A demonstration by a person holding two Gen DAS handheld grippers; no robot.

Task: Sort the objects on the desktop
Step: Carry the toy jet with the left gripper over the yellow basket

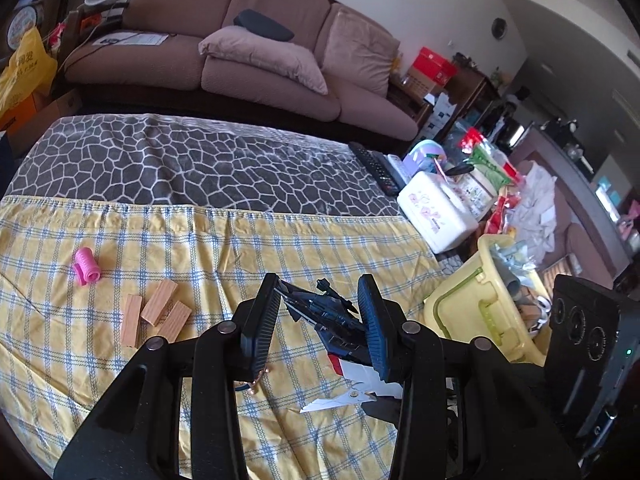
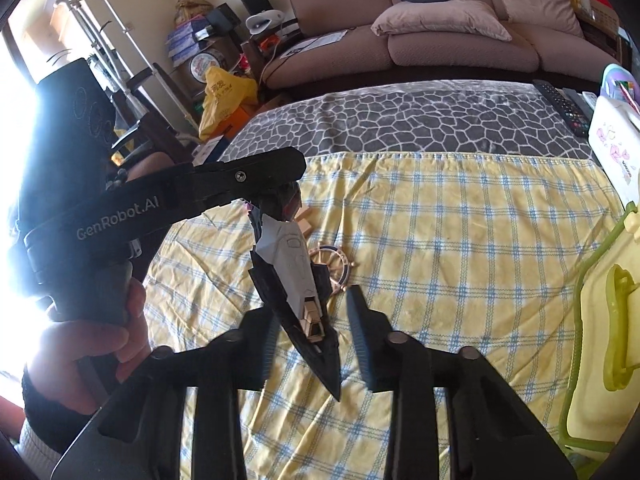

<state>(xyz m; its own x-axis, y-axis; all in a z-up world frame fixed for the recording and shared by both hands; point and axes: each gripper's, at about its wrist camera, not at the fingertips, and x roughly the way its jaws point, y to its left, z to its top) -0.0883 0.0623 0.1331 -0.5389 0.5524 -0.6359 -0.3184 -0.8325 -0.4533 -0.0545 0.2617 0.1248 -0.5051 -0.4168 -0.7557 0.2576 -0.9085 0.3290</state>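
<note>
My left gripper (image 1: 320, 312) is shut on a dark blue and white toy jet (image 1: 332, 316) and holds it above the yellow checked cloth (image 1: 280, 240). In the right wrist view the left gripper (image 2: 280, 196) holds the jet (image 2: 296, 280) by its tail, nose pointing toward the camera. My right gripper (image 2: 312, 340) is open, its fingers either side of the jet's nose, not touching it. A pink roll (image 1: 86, 266) and three wooden blocks (image 1: 158, 312) lie on the cloth at left. A small ship's wheel (image 2: 334, 266) lies on the cloth under the jet.
A yellow basket (image 1: 480, 312) with several items stands at the right edge, also in the right wrist view (image 2: 600, 320). A white box (image 1: 436, 210), remote controls (image 1: 376, 168) and packets sit behind it. A grey patterned cloth (image 1: 200, 160) and a sofa (image 1: 240, 60) lie beyond.
</note>
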